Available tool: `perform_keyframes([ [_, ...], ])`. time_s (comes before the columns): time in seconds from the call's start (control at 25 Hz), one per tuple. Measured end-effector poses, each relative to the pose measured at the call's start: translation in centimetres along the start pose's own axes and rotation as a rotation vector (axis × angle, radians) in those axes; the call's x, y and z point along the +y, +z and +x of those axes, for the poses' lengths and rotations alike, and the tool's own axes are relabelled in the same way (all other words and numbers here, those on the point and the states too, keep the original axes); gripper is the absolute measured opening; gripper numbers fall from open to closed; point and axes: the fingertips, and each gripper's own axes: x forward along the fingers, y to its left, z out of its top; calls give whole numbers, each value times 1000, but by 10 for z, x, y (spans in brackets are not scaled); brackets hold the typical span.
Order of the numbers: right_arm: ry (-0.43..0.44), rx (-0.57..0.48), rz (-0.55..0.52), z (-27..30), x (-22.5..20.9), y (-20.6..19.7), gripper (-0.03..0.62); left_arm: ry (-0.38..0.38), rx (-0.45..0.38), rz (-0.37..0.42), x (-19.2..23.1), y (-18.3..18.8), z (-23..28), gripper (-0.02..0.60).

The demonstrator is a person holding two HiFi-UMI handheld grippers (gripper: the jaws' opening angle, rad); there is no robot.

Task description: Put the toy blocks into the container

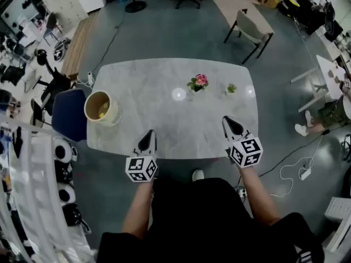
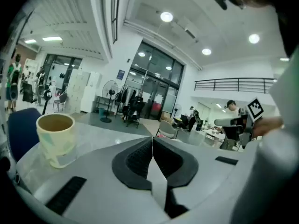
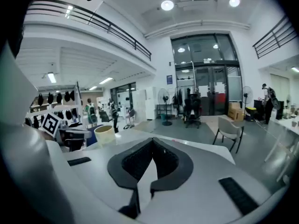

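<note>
Marble desk (image 1: pixel 170 119) is topped by a cream container (image 1: pixel 100 109) at left; left gripper (image 1: pixel 148 137) and right gripper (image 1: pixel 230 123) are held with fingers pressed together, empty.

No word, number or brand can be read in any view. The white cube (image 1: pixel 141 169) behind the left tongs (image 1: pixel 149 132) and the white cube (image 1: pixel 245 151) behind the right tongs (image 1: pixel 227 119) carry only black square code patterns, no letters. A small blue sign (image 3: pixel 169 80) beside the tall glass doors (image 3: pixel 205 90) is too small to read.
</note>
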Motion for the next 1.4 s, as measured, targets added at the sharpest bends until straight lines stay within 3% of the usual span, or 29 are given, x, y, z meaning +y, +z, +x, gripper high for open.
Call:
perform_keyframes([
  [0.24,-83,-35,48,-71,-78,-27,0,-39,-48,61,-93,15,31,5],
  [0.48,-94,-72,54,-97,-102,-21,-2,-86,-40,150,-153,35,44,5],
  [0.72,-106,-88,76,-111,-95,-29,-2,-82,-38,171,-161,31,34,5],
  [1.4,27,-62,-1,-118,-72,-36,-2,48,-56,115,-157,12,-17,5],
])
